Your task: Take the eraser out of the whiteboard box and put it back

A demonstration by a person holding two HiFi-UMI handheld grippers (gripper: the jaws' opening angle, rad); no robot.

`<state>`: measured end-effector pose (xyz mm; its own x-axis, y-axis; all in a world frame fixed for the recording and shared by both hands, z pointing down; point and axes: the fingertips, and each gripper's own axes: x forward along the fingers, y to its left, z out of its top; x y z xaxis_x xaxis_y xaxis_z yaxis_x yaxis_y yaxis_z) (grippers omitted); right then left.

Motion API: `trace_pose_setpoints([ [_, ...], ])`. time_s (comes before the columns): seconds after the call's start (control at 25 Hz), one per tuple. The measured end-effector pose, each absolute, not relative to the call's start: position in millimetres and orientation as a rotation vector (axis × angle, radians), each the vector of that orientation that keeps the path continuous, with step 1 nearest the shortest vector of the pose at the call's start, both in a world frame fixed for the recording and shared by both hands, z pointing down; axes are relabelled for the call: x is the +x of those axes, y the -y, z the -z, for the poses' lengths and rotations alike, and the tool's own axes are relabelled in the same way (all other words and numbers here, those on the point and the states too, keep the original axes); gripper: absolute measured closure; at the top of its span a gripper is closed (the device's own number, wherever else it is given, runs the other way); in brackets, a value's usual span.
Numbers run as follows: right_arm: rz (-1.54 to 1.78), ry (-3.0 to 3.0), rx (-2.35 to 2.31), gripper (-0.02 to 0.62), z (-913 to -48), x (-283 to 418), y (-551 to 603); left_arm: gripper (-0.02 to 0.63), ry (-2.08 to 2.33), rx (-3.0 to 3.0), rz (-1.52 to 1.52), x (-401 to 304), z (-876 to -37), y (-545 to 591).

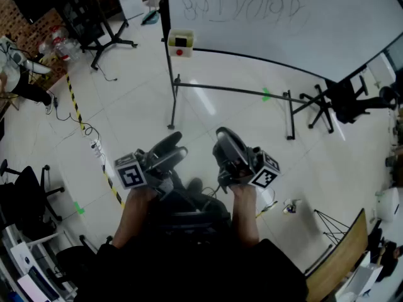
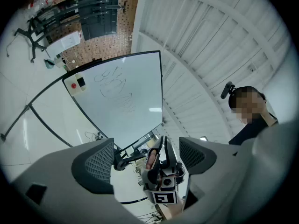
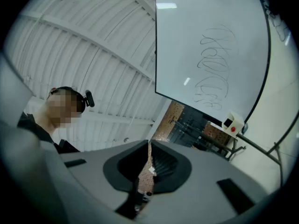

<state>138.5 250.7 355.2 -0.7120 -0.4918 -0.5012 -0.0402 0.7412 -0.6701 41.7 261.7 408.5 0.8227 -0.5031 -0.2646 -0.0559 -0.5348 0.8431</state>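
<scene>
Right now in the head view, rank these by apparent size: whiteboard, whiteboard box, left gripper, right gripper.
1. whiteboard
2. left gripper and right gripper: alike, and nearness to the camera enlarges both
3. whiteboard box, smallest

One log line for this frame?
left gripper open, empty | right gripper shut, empty | whiteboard box at whiteboard corner, untouched

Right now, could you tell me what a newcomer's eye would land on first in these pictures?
The big scribbled whiteboard on its stand fills the top of the head view, with the small cream whiteboard box at its lower left corner. Nearer the person, at bottom centre, the left gripper is open with nothing held, and the right gripper is shut.
</scene>
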Motion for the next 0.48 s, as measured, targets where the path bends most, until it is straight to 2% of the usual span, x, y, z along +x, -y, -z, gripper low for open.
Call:
trace_pose_setpoints([
  [0.48, 0.926, -2.258, -0.405, 0.569, -375, 137, -219, 0.178, 0.388, 2.023, 0.649, 45, -417, -228],
])
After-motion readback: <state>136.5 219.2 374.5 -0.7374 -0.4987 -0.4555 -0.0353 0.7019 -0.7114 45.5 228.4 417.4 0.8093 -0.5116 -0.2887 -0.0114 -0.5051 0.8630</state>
